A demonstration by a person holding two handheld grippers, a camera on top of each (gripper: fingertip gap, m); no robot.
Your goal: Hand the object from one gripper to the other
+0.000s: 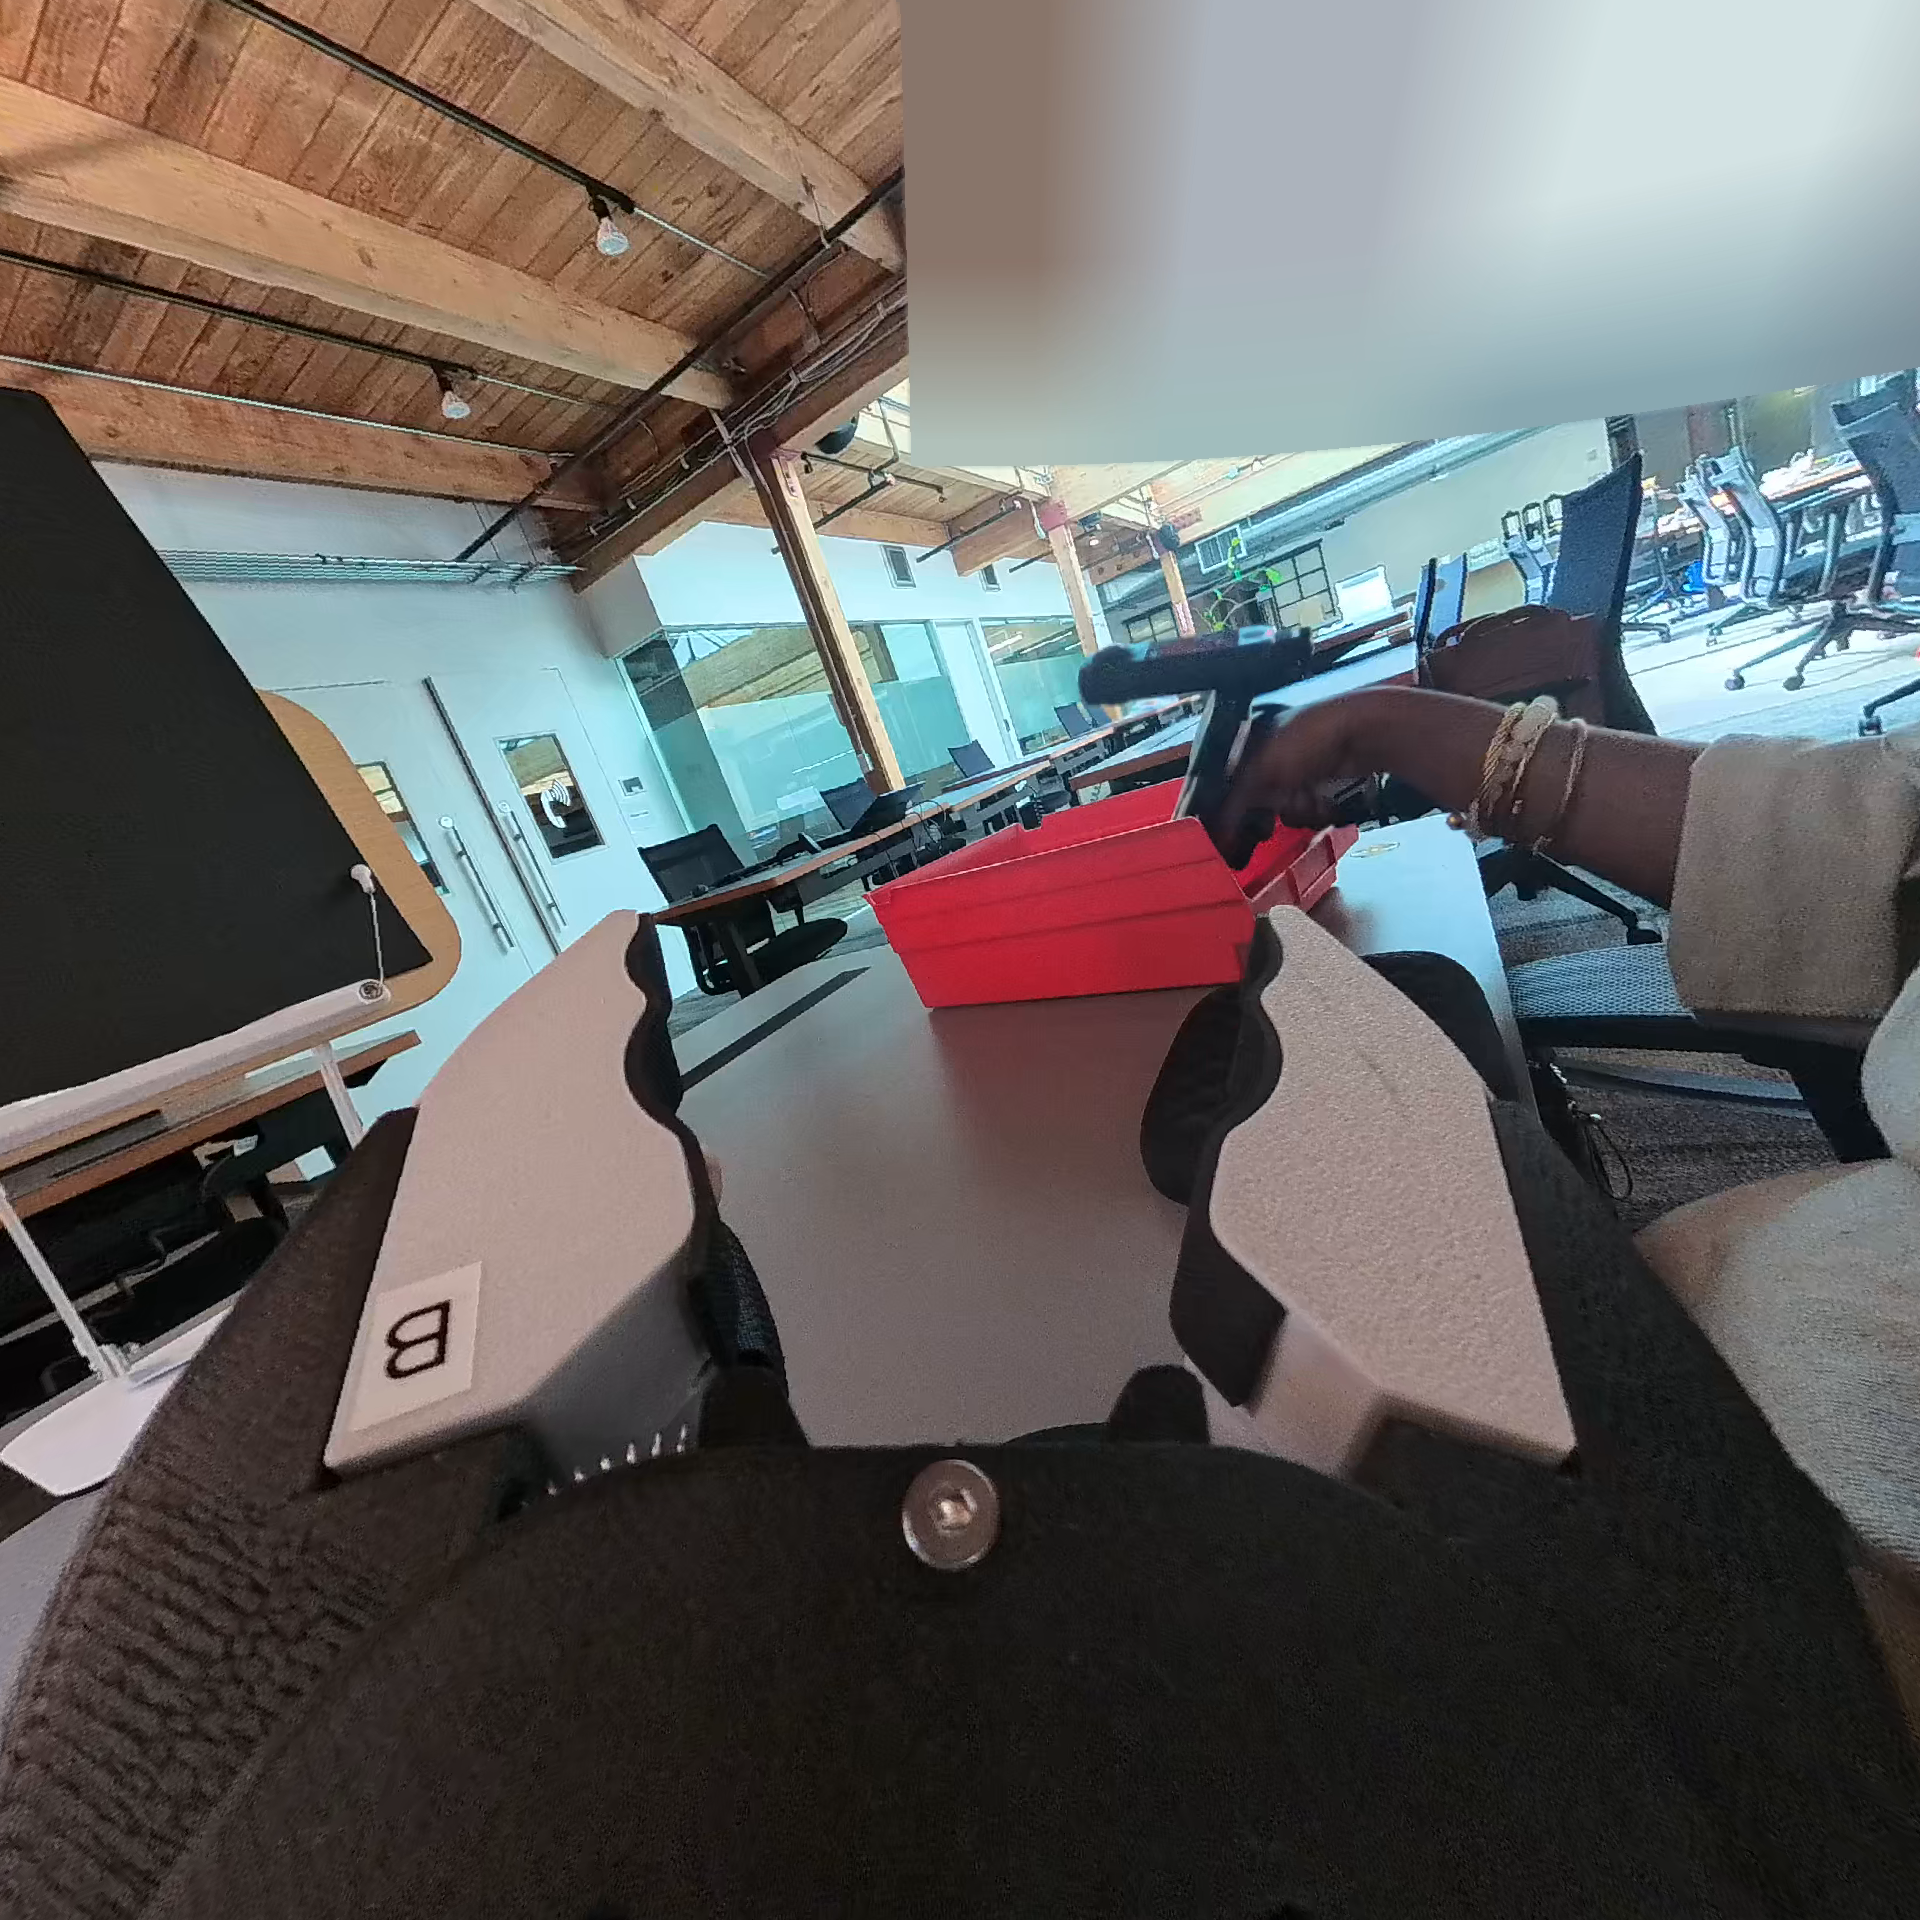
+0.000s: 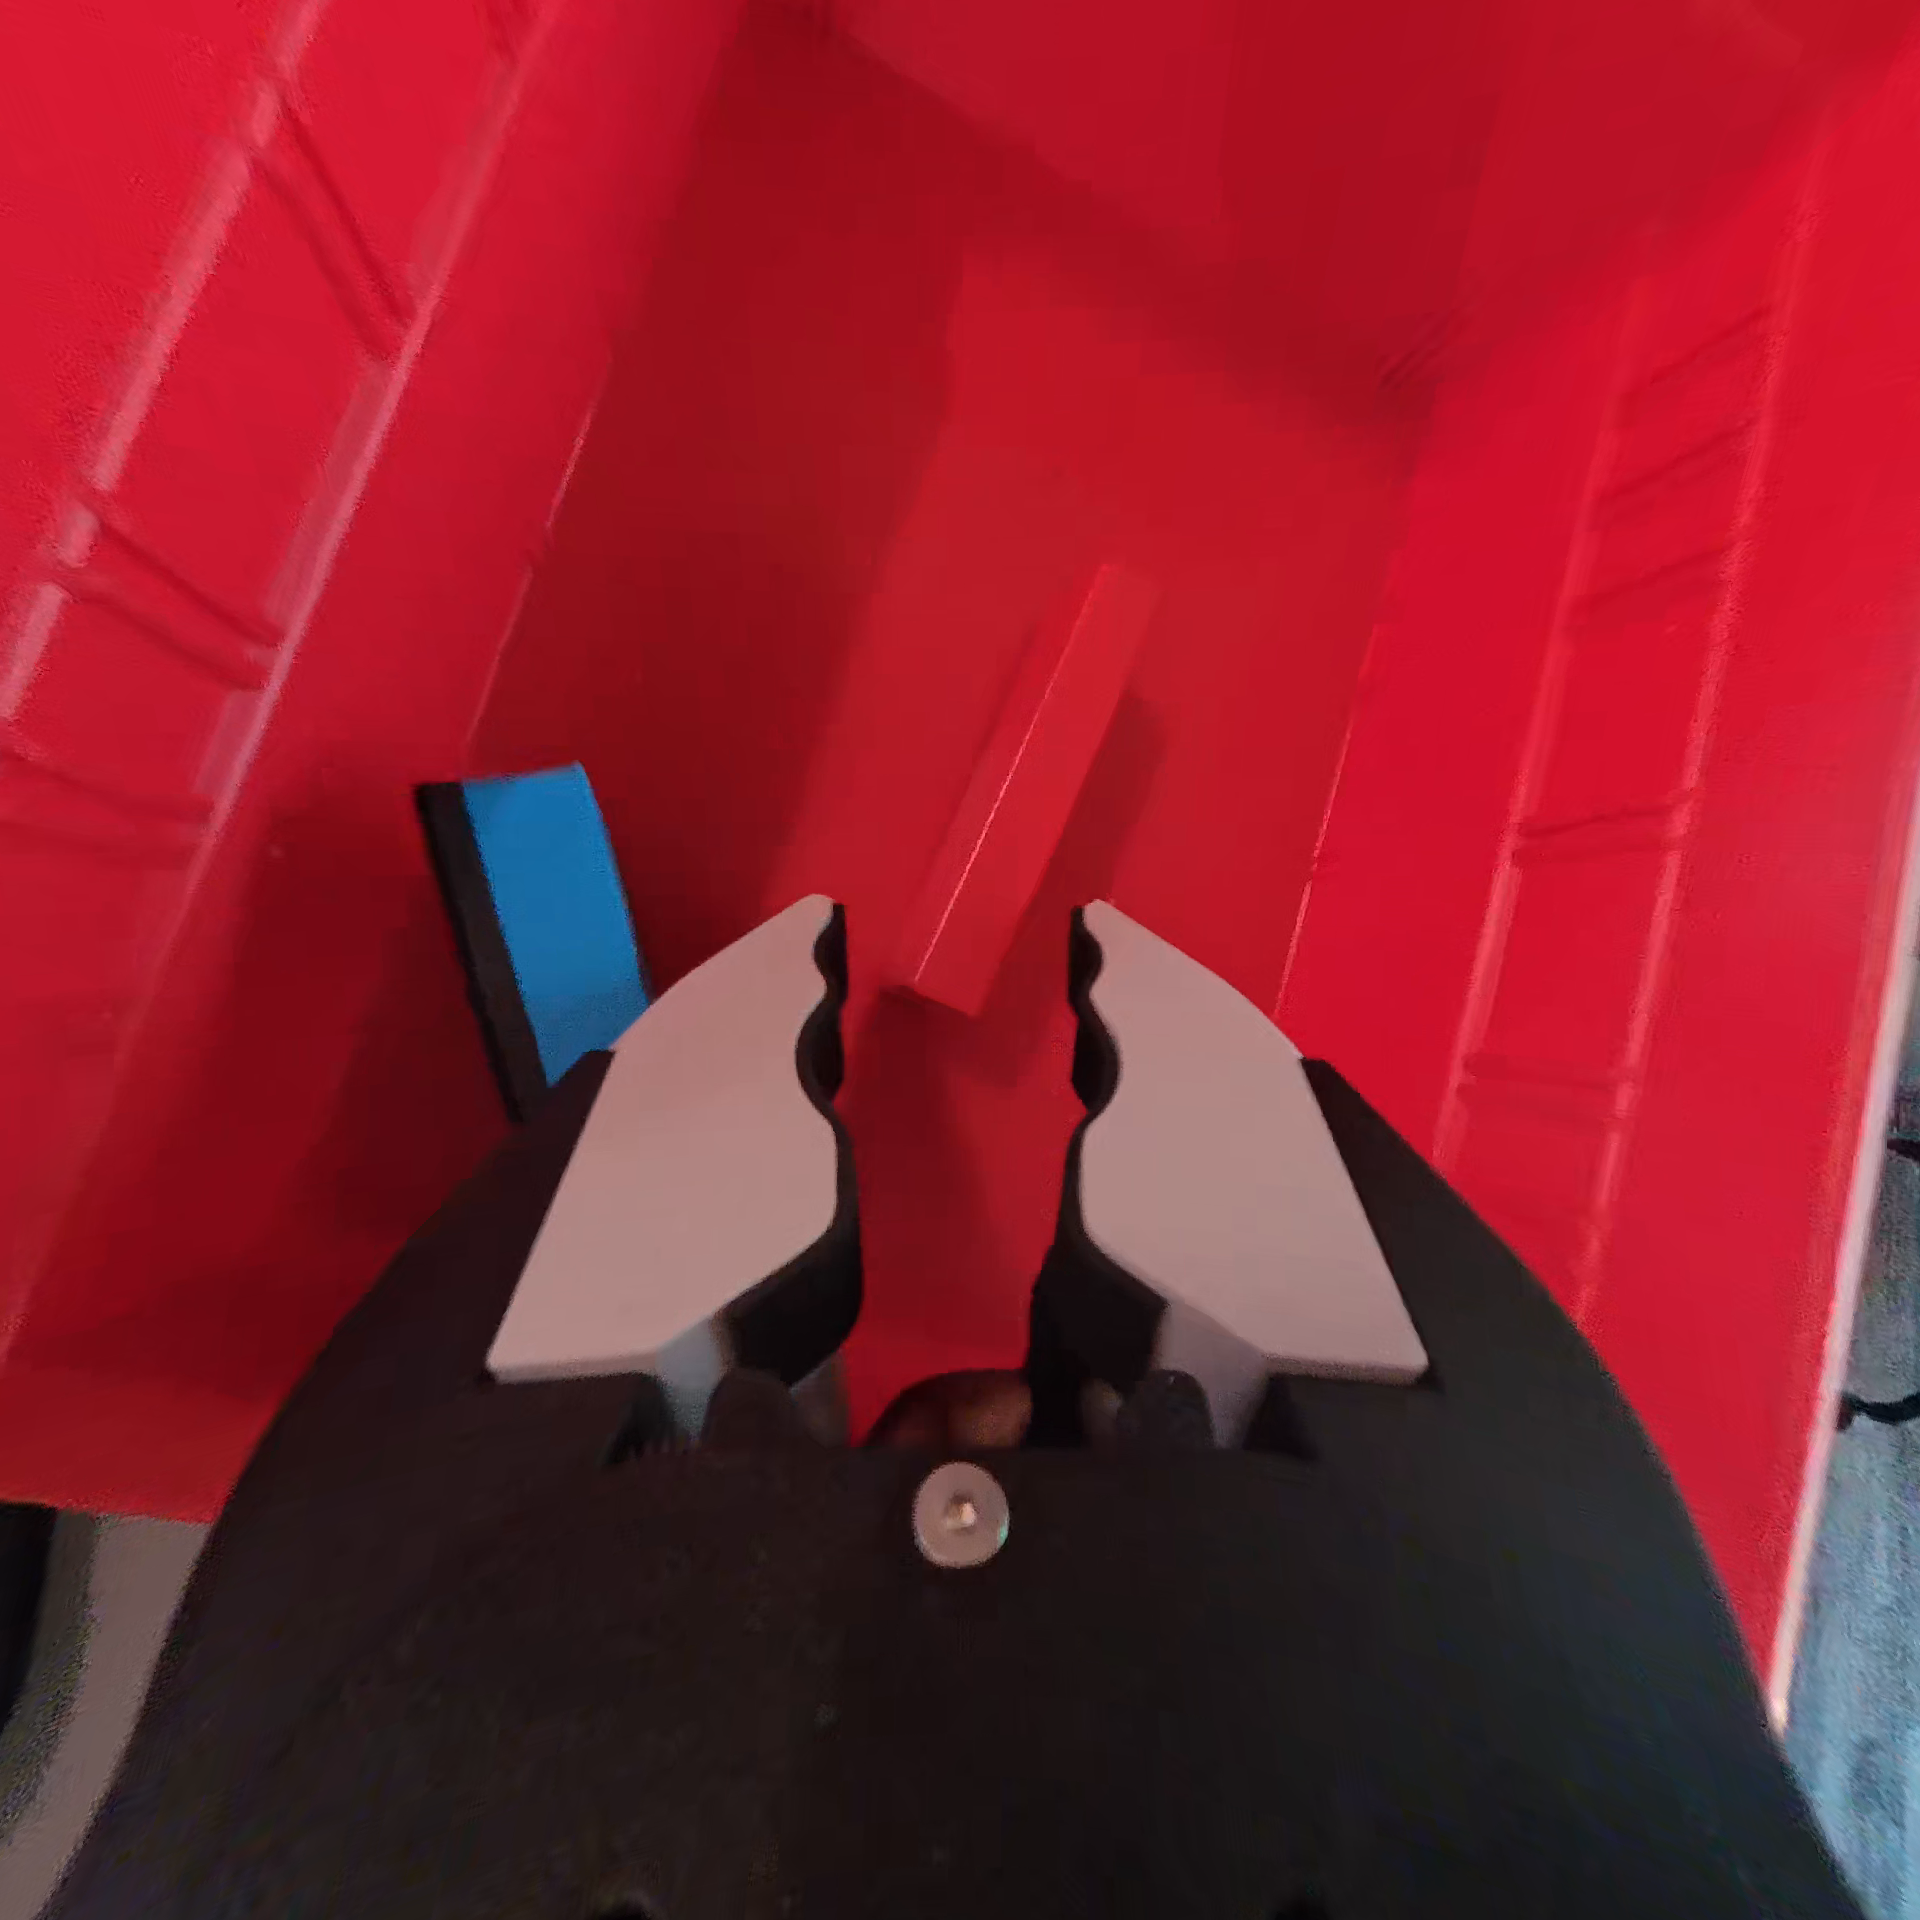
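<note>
A red bin (image 1: 1060, 925) stands on the dark table (image 1: 935, 1174). In the right wrist view I look down into the bin (image 2: 1143, 364). A long red block (image 2: 1023, 790) lies on its floor, and a blue-and-black flat piece (image 2: 540, 914) leans at the left. My right gripper (image 2: 958, 920) is open and empty, its tips just above the near end of the red block. In the left wrist view the right gripper (image 1: 1236, 831) dips into the bin, held by a hand. My left gripper (image 1: 951, 961) is wide open and empty, low over the table in front of the bin.
A black panel on a white stand (image 1: 135, 748) is at the left. Office chairs (image 1: 1621, 987) and a person's sleeve (image 1: 1808, 862) are at the right. Desks and chairs stand farther back. The left gripper's tips are roughly 45 centimeters from the right gripper's.
</note>
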